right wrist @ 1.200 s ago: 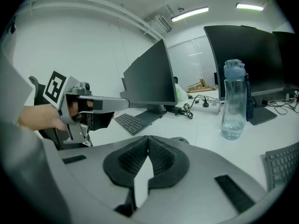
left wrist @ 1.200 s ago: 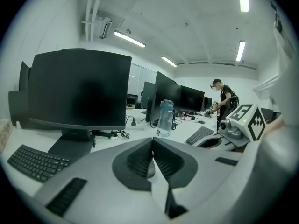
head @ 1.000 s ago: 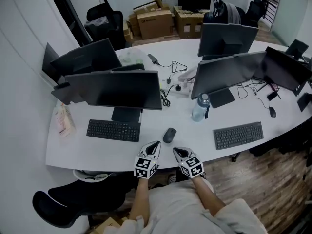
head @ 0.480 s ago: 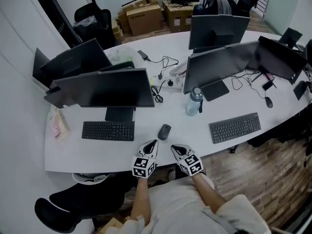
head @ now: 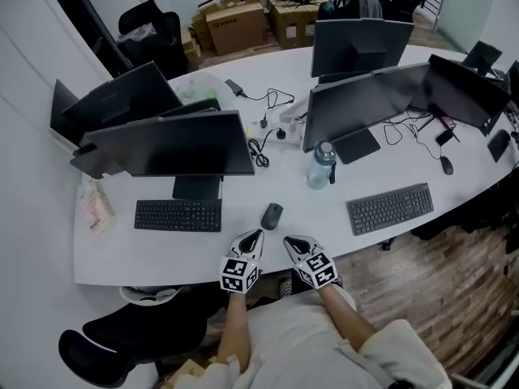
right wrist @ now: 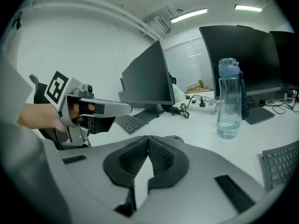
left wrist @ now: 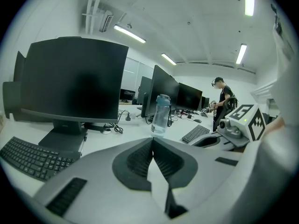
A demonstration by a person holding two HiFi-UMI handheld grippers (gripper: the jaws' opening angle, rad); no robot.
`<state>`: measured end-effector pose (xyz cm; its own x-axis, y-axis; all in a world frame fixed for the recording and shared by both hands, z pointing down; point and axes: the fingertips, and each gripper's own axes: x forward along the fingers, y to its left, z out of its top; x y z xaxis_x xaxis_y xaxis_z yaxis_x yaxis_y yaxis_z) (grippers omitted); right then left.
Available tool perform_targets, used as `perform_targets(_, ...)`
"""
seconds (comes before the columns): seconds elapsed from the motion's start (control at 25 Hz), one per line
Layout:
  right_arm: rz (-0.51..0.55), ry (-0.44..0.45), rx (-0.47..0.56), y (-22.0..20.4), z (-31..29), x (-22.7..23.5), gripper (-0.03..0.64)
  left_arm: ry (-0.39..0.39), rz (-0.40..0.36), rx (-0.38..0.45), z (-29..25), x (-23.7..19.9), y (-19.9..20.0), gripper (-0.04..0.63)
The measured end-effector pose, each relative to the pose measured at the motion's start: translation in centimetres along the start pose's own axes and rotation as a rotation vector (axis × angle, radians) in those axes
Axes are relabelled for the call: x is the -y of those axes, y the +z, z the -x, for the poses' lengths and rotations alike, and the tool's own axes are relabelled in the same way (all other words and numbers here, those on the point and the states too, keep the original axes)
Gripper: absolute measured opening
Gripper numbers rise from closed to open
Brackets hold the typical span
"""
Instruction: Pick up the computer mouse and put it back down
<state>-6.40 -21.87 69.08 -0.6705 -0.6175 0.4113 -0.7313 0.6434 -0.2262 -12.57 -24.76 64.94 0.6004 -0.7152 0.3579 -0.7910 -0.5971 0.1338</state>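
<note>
The dark grey computer mouse point(head: 272, 215) lies on the white desk point(head: 146, 254) near its front edge, between two keyboards. My left gripper point(head: 256, 237) hovers just in front of it and slightly left, jaws shut with nothing in them point(left wrist: 152, 139). My right gripper point(head: 289, 241) is beside it to the right, also shut and empty point(right wrist: 148, 137). Both point at the mouse without touching it. In the right gripper view the mouse's rounded top point(right wrist: 175, 138) peeks over the jaws. The left gripper view hides it behind its own jaws.
A black keyboard point(head: 178, 215) sits left of the mouse, another keyboard point(head: 390, 208) to the right. A clear water bottle point(head: 320, 166) stands behind the mouse. Monitors point(head: 166, 146), cables and a power strip point(head: 280, 132) fill the desk's middle. A black chair point(head: 122, 335) is at lower left.
Only the head camera has shifted a little. Both grippers stay shut in the same spot before the mouse, which has not moved.
</note>
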Motion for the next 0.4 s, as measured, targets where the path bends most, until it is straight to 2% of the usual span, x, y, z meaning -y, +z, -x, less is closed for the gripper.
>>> perform_targets(0.4,0.010,-0.006,-0.010,-0.04,-0.37,0.30,0.007,0.014,-0.001,0.000,-0.09,-0.64,-0.14,0.023)
